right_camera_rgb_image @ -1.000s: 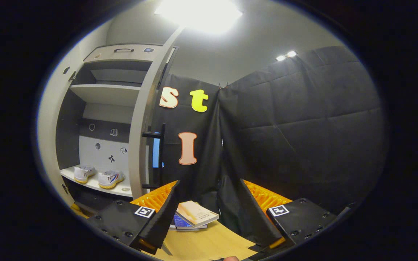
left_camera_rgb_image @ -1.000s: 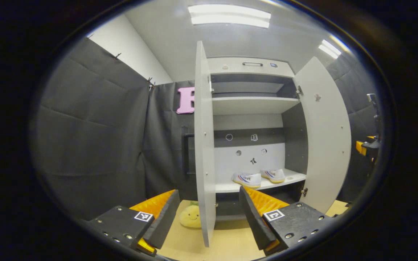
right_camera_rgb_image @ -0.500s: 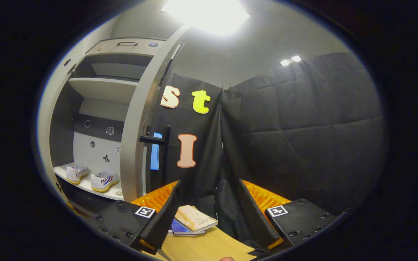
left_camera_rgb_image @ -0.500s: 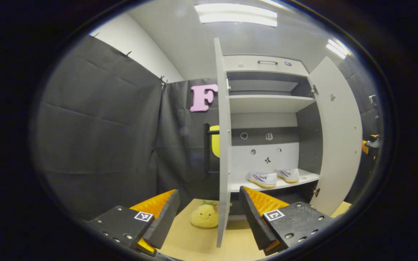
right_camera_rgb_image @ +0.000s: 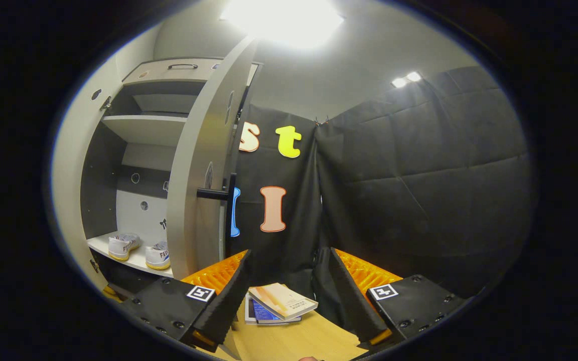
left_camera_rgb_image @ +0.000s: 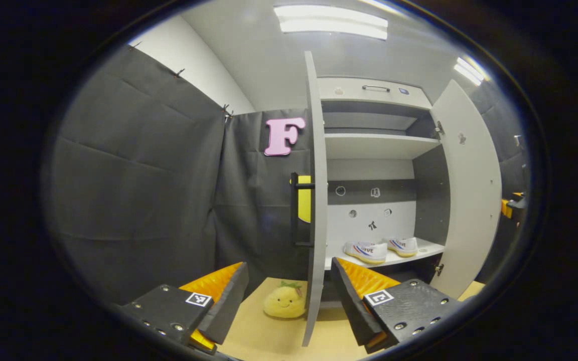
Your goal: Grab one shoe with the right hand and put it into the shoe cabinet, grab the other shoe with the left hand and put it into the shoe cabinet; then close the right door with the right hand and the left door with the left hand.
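Two white shoes [left_camera_rgb_image: 367, 250] [left_camera_rgb_image: 403, 245] stand side by side on the lower shelf of the open white shoe cabinet [left_camera_rgb_image: 374, 146]. The same shoes [right_camera_rgb_image: 123, 245] [right_camera_rgb_image: 159, 254] appear in the right gripper view. My left gripper [left_camera_rgb_image: 286, 301] is open and empty, its fingers either side of the left door's [left_camera_rgb_image: 315, 200] edge, well short of it. That door's black handle [left_camera_rgb_image: 296, 215] faces the wall. My right gripper [right_camera_rgb_image: 286, 296] is open and empty, just right of the right door [right_camera_rgb_image: 201, 165] and its black handle [right_camera_rgb_image: 226, 193]. The right door [left_camera_rgb_image: 467, 185] stands wide in the left gripper view.
A yellow plush toy [left_camera_rgb_image: 284, 303] lies on the wooden floor [left_camera_rgb_image: 274, 336] beside the left door's foot. A stack of books [right_camera_rgb_image: 279, 303] lies on the floor right of the right door. Black cloth walls close in on both sides.
Both views have swung outward: the left door's edge has slid right and its handle has come into sight; the right door's outer face and handle now show more. Both grippers stay open.
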